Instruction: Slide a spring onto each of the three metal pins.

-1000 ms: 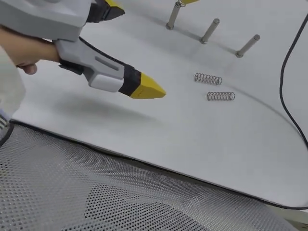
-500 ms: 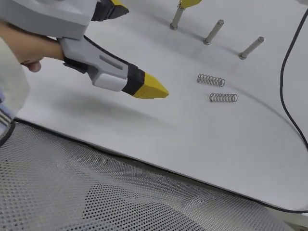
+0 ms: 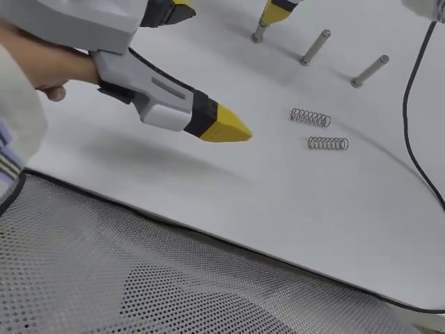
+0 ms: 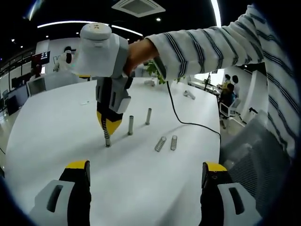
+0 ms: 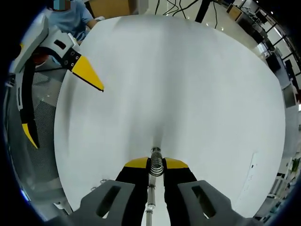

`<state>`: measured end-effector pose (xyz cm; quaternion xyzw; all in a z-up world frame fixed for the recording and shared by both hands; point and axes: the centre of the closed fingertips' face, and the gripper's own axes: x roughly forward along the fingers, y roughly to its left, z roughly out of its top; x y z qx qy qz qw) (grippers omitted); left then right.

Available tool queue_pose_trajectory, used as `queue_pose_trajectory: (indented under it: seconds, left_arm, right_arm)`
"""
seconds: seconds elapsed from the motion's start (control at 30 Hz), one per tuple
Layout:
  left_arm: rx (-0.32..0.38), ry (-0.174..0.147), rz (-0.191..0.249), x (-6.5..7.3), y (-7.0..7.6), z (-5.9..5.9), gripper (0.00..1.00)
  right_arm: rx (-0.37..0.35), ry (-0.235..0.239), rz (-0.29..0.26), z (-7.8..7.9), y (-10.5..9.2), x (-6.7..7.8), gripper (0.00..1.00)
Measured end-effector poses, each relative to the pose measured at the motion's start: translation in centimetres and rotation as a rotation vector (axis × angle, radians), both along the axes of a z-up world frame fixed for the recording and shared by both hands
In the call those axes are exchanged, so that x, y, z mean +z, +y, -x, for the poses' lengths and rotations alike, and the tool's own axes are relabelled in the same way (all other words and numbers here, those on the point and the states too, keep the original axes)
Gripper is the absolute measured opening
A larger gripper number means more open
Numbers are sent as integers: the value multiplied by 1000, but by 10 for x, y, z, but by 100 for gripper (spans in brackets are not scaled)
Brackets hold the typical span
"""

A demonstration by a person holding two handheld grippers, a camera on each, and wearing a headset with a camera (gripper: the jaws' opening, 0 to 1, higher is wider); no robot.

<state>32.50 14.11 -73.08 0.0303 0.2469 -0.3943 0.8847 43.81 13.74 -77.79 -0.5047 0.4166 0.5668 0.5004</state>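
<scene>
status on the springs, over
Right hand-held gripper shut on spring, around first pin. Left hand-held gripper open, hovering clear. Two springs loose, two pins bare. Cable clear of pins.

R gripper [image 3: 277,12]: body cut off above leftmost pin [image 3: 259,33] | pin top hidden by tips | spring [image 5: 156,165] at pin top: part hidden btw jaws | cable [image 3: 410,104] right of pin: ends off-frame

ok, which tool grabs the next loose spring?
Left. The yellow-tipped left tool is open, empty, facing two loose metal coil springs; the right tool is shut on a spring over a steel pin.
</scene>
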Motion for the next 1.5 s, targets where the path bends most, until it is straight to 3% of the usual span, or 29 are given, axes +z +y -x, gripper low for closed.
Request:
queue_pose_trajectory:
  seconds: [0.6,0.93,1.13,1.33,1.5]
  left_arm:
    - [7,16,1,-5,2,-1,95]
    - [8,21,-5,-6,3,-2,95]
    - [11,22,-5,-5,4,-2,95]
    - [1,32,-14,-7,3,0,94]
    - [-4,31,-15,-6,2,1,94]
  right_arm:
    - [-20,25,32,-2,-4,-21,8]
    - [-23,39,29,0,-4,-23,9]
    - [-13,16,26,-3,-3,-23,9]
    - [-10,21,21,0,-2,-25,17]
    - [-20,23,13,0,-3,-22,16]
